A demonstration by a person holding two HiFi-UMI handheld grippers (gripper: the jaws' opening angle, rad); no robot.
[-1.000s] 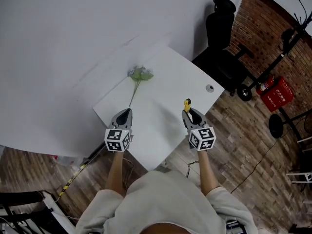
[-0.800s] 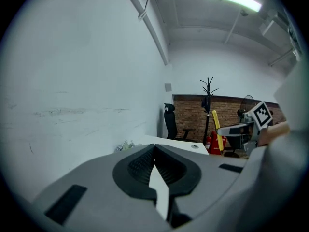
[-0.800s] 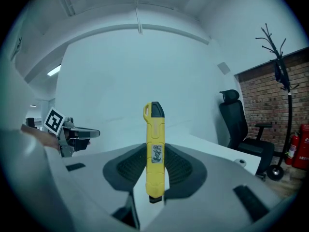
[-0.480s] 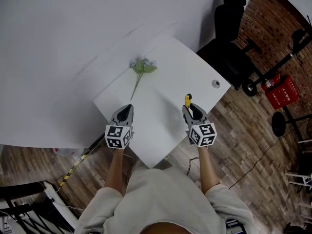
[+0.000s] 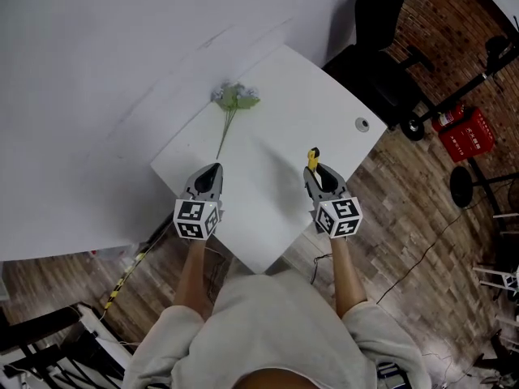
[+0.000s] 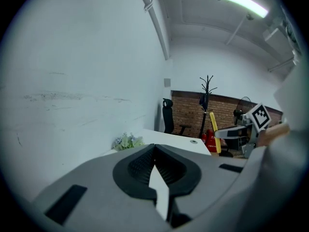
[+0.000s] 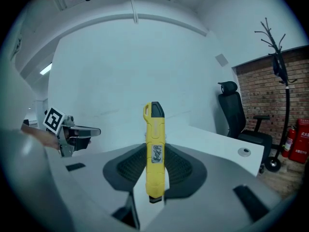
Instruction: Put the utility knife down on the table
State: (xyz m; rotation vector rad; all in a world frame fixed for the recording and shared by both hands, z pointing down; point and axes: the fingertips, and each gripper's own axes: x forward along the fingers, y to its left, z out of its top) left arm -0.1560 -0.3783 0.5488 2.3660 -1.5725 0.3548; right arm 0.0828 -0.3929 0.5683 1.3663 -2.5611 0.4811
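A yellow utility knife (image 7: 154, 146) with a black tip stands upright between the jaws of my right gripper (image 7: 155, 149), which is shut on its lower half. In the head view the knife (image 5: 312, 159) sticks out past the right gripper (image 5: 315, 172) over the white table (image 5: 276, 96), near its right edge. My left gripper (image 5: 210, 176) hangs over the table's near left edge, and its jaws (image 6: 154, 148) meet with nothing between them. A small bunch of artificial flowers (image 5: 234, 97) lies at the table's far left side.
A round cable hole (image 5: 362, 124) sits near the table's right corner. A black office chair (image 5: 379, 59) stands beyond that corner, with a red box (image 5: 463, 130) on the wood floor further right. A white wall (image 5: 97, 71) runs along the table's left side.
Both grippers have sunk a little toward the table and edged forward. The knife stays held upright in the right gripper.
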